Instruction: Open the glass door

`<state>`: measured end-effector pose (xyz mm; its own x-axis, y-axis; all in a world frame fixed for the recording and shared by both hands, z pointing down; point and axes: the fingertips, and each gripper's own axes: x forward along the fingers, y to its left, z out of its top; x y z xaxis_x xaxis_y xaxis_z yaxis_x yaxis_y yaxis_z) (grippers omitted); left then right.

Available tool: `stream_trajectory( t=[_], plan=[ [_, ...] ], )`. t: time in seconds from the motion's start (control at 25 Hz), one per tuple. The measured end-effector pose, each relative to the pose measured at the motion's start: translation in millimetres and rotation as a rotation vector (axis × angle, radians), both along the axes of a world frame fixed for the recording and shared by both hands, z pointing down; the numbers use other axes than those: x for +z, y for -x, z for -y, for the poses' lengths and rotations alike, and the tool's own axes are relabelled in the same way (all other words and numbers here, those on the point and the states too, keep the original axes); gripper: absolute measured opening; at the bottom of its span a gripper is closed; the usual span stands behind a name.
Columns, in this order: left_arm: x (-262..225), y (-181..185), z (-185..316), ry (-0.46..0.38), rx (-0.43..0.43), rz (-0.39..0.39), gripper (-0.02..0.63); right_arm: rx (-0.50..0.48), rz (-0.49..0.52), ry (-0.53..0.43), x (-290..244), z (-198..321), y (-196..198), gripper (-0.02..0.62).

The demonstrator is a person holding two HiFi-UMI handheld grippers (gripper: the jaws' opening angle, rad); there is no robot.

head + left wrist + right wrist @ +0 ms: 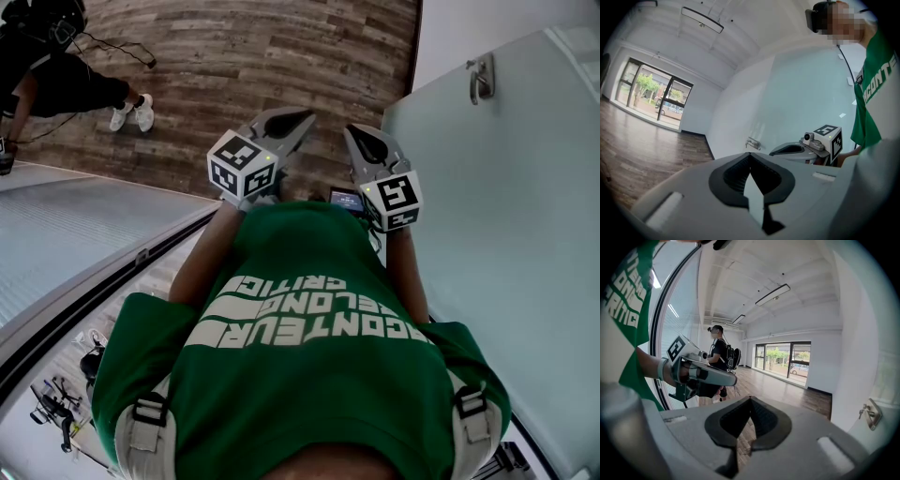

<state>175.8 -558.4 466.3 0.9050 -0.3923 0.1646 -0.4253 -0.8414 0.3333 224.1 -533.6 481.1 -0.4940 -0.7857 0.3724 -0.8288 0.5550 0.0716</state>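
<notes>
In the head view the left gripper (302, 119) and right gripper (353, 132) are held side by side at the centre of the frame, just above a green shirt (309, 347), and both point toward the top edge. In each gripper view the jaws are closed, tips touching, with only the hollow of the pads between them and nothing held.

The frosted glass door (506, 225) fills the right side of the head view. Its metal handle (480, 79) sits in the upper right, well apart from both grippers. The left gripper view shows the same handle (752, 143) at mid-frame, just above the jaw tips and far beyond them, with the right gripper at lower right. In the right gripper view the handle (870, 414) lies at the right edge.

A wood floor (253, 56) spans the top of the head view. Another person (56, 84) stands in the upper left.
</notes>
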Motion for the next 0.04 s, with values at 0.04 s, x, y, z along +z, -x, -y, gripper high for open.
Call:
stream_trajectory(
  t=[0.04],
  plan=[
    [0.7,0.2,-0.3,0.000,0.000,0.001,0.015,0.003,-0.001,0.003,1.0,-0.2,-0.3,-0.008]
  ],
)
